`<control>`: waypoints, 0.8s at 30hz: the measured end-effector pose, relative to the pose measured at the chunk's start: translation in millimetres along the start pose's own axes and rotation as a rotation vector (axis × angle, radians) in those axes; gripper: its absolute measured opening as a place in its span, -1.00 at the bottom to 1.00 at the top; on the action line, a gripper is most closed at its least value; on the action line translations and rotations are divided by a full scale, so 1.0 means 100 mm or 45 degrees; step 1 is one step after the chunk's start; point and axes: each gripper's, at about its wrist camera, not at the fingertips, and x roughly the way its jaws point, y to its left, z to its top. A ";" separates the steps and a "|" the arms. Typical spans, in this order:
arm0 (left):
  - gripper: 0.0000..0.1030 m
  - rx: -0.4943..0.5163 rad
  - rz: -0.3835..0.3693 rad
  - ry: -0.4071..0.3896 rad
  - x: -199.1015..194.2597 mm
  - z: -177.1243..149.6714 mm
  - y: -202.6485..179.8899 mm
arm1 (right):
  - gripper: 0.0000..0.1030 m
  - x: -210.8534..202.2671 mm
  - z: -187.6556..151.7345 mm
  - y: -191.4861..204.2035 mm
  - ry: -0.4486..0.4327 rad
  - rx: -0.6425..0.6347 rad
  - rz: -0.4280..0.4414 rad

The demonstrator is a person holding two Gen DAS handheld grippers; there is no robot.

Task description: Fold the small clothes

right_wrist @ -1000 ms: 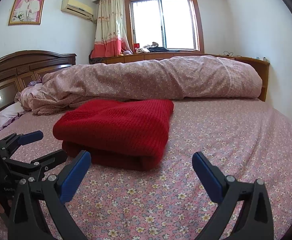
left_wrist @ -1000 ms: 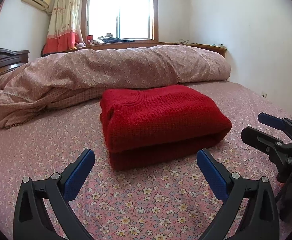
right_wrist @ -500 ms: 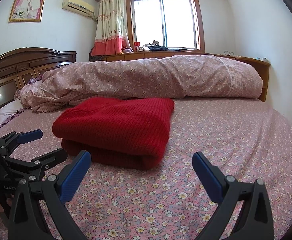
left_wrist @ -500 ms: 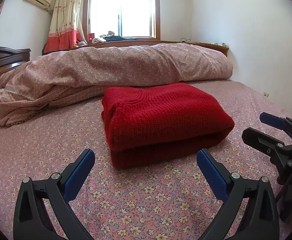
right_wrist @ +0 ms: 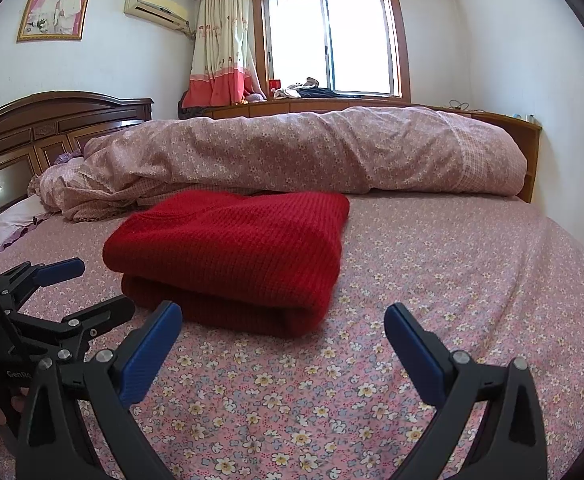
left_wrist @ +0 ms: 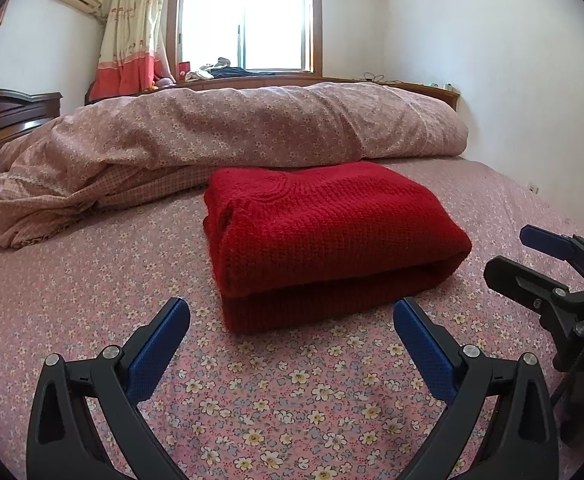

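The left gripper (left_wrist: 292, 322) has its blue-padded fingers (left_wrist: 158, 354) spread wide with nothing between them but flowered bedsheet. It hovers just above the bed (left_wrist: 92, 280), short of the near edge of the red sweater (left_wrist: 323, 232), touching neither. The right gripper (right_wrist: 283, 320) stands the same way: its fingers (right_wrist: 150, 356) are wide apart and empty, low over the sheet and close to the sweater's near right corner without contact. Each gripper shows in the other's view at the side, both drawn back from the cloth.

The sweater lies in the middle of the bed (right_wrist: 471, 272), in front of the rolled quilt (left_wrist: 252, 128) that runs across the far side. It is a compact rectangular bundle, doubled over on itself, with a rounded fold along the near and right sides and the layers stacked fairly evenly. The neckline ribbing shows on top toward the far left. No sleeve or hem hangs out of the bundle as far as either view shows.

Judging from this, the folding of this piece looks finished: the bundle is tidy and both grippers have let go. No other small clothes lie on the visible part of the bed; some garments sit on the window ledge (right_wrist: 315, 92), too small to make out. What may be left is at most a final squaring of the edges or moving the bundle aside.
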 end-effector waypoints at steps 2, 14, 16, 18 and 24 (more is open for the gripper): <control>0.91 0.006 0.006 0.000 0.00 0.00 -0.01 | 1.00 0.00 0.00 0.00 0.000 0.000 0.000; 0.91 0.026 0.005 -0.002 -0.01 -0.01 -0.06 | 1.00 0.03 -0.02 -0.03 0.003 0.003 0.003; 0.91 0.035 0.010 -0.006 -0.02 -0.01 -0.07 | 1.00 0.03 -0.01 -0.03 0.005 0.004 0.002; 0.91 0.041 0.011 -0.009 -0.02 -0.01 -0.08 | 1.00 0.03 -0.02 -0.03 0.009 0.005 0.003; 0.91 0.038 0.014 -0.006 -0.01 0.00 -0.07 | 1.00 0.03 -0.01 -0.04 0.016 0.007 0.004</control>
